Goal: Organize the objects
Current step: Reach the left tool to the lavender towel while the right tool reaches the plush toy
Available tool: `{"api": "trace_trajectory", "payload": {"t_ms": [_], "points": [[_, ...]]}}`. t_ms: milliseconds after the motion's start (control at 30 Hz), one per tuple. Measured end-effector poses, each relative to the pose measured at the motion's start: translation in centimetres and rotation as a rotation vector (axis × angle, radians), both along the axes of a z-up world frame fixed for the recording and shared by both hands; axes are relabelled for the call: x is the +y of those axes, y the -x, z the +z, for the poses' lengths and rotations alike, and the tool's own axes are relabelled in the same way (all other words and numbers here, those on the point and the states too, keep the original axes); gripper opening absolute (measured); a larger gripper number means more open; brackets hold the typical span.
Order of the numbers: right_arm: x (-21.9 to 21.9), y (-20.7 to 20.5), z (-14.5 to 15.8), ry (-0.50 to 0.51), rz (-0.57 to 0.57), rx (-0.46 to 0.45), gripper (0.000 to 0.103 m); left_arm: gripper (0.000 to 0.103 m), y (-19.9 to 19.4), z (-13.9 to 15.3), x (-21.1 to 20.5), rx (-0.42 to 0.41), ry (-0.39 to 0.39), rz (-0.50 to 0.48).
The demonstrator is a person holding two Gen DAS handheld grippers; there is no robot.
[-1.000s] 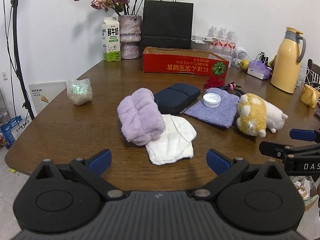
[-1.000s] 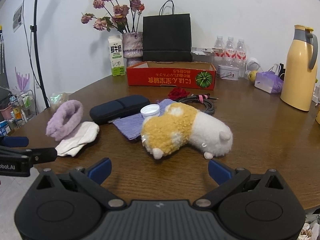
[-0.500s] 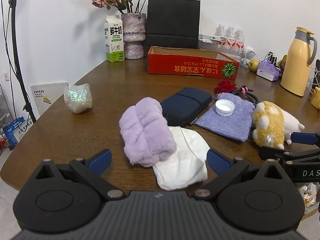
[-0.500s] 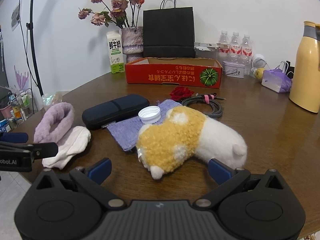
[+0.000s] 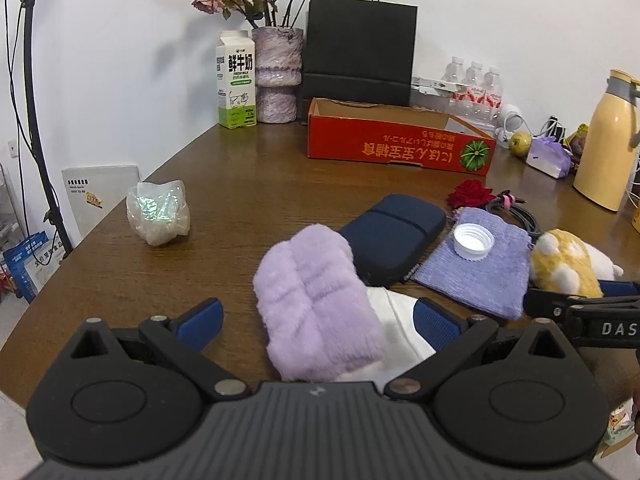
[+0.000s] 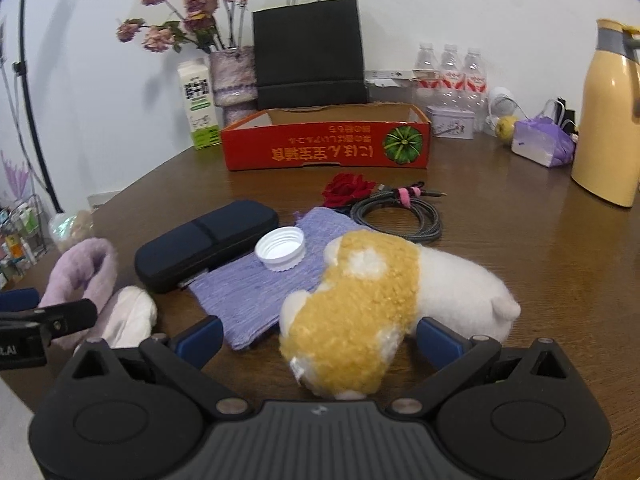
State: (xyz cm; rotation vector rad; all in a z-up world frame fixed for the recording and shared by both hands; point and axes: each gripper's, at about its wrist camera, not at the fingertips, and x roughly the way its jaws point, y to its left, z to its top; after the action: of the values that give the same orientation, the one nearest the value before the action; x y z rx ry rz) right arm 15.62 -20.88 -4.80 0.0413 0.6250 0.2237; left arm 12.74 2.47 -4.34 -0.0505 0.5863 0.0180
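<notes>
Fingers spread on both: left hand-held gripper [image 5: 318, 318] straddles purple fluffy roll [image 5: 316, 300], right hand-held gripper [image 6: 319, 332] straddles plush toy [image 6: 360, 312]

Left gripper [image 5: 318, 318]: jaws wide, purple fluffy roll [image 5: 314, 304] between them, white cloth [image 5: 400, 328] under its right side. Dark blue case [image 5: 394, 238] blocks just beyond. Bare table [image 5: 224, 216] to the left, w/ only a plastic bag [image 5: 158, 212] there.

Right gripper [image 6: 318, 338]: plush toy [image 6: 384, 300] fills the gap. Purple pouch [image 6: 260, 284] w/ white cap [image 6: 280, 248] beside it on the left; coiled cable [image 6: 400, 210] behind. Open tabletop to the right.
</notes>
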Motion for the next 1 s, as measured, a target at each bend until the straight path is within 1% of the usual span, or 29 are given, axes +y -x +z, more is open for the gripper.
{"api": "trace_trajectory", "payload": {"t_ms": [100,167,233,267,333,367,433,533,633,867,933,1000], "points": [[-0.4,-0.5,0.0,-0.022,-0.033,0.004,0.103,0.103,-0.8,0.0,0.4,0.004,0.013,0.005],[-0.9,-0.8,0.0,-0.038,-0.060,0.003,0.101,0.103,-1.1,0.0,0.5,0.006,0.018,0.006],[-1.3,-1.0,-0.1,-0.057,-0.078,0.003,0.093,0.103,-1.4,-0.1,0.7,0.008,0.022,0.006],[-1.5,-1.2,-0.1,-0.065,-0.089,0.004,0.092,0.103,-1.5,-0.1,0.8,0.009,0.024,0.007],[-1.9,-1.5,-0.3,-0.080,-0.102,0.010,0.082,0.103,-1.6,-0.2,1.1,0.011,0.027,0.009],[-2.1,-1.7,-0.4,-0.087,-0.106,0.015,0.080,0.103,-1.8,-0.2,1.2,0.012,0.029,0.011],[-2.2,-2.0,-0.7,-0.097,-0.114,0.026,0.067,0.103,-2.0,-0.3,1.4,0.018,0.034,0.016],[-2.2,-2.1,-1.0,-0.086,-0.121,0.026,0.059,0.103,-2.5,-0.6,1.6,0.039,0.034,0.021],[-2.2,-2.1,-1.0,-0.089,-0.110,0.024,0.056,0.103,-2.9,-0.9,1.6,0.064,0.039,0.026],[-2.3,-1.7,-1.2,-0.089,-0.088,0.002,0.055,0.103,-3.6,-1.4,1.8,0.094,0.071,0.030],[-2.3,-1.7,-1.3,-0.089,-0.085,-0.002,0.054,0.101,-3.7,-1.5,1.9,0.101,0.085,0.031],[-2.4,-1.6,-1.3,-0.088,-0.082,-0.006,0.054,0.096,-3.9,-1.7,2.0,0.112,0.091,0.036]]}}
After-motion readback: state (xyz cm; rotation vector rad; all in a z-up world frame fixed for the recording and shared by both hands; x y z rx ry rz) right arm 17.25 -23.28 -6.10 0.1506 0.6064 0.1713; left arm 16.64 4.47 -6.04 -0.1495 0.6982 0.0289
